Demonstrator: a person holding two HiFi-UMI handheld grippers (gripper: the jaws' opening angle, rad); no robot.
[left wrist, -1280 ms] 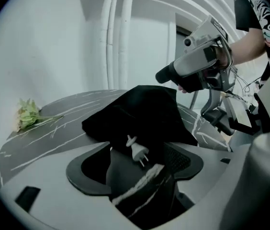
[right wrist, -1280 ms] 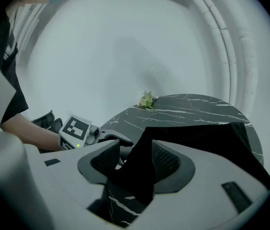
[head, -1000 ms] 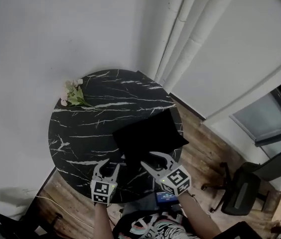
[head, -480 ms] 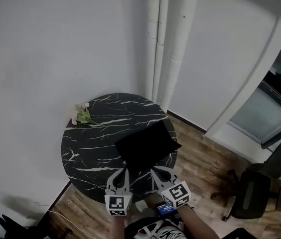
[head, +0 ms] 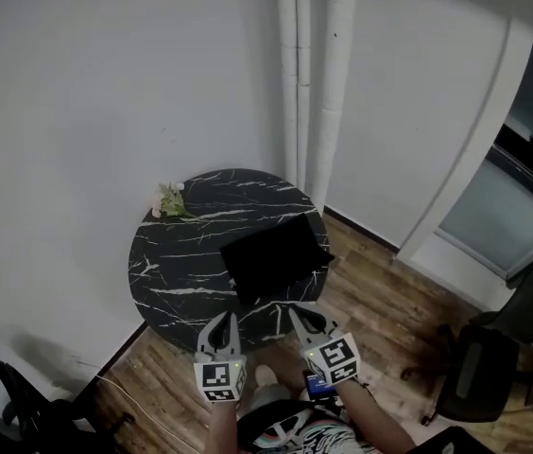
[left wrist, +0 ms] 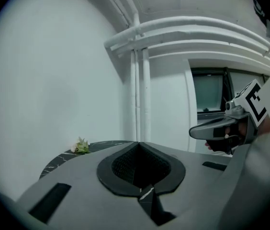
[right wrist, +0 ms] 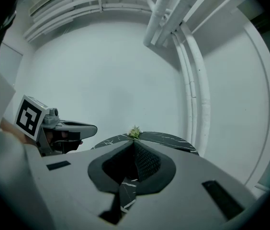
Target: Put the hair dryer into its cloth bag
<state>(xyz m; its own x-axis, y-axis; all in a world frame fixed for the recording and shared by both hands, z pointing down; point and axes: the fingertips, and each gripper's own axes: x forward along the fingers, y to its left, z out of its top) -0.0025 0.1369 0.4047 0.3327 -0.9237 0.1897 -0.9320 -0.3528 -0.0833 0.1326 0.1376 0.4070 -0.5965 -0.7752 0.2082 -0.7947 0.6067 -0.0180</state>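
A flat black cloth bag (head: 274,256) lies on the right half of the round black marble table (head: 181,268). No hair dryer shows anywhere. Both grippers hang side by side in front of the table's near edge, off the bag. My left gripper (head: 221,320) is shut with nothing in it. My right gripper (head: 298,313) is shut and empty too. In the left gripper view the jaws meet at the tip (left wrist: 137,144), with the right gripper (left wrist: 217,128) alongside. In the right gripper view the jaws also meet (right wrist: 134,143), and the left gripper (right wrist: 73,128) is beside them.
A small bunch of flowers (head: 169,201) lies at the table's far left edge, by the white wall. White pipes (head: 309,74) run up the corner behind the table. An office chair (head: 479,376) stands on the wooden floor at right; a chair base (head: 21,410) at lower left.
Both grippers went from open over the bag's near edge to shut, and drew back and up off the table. The table now looks smaller and farther away.
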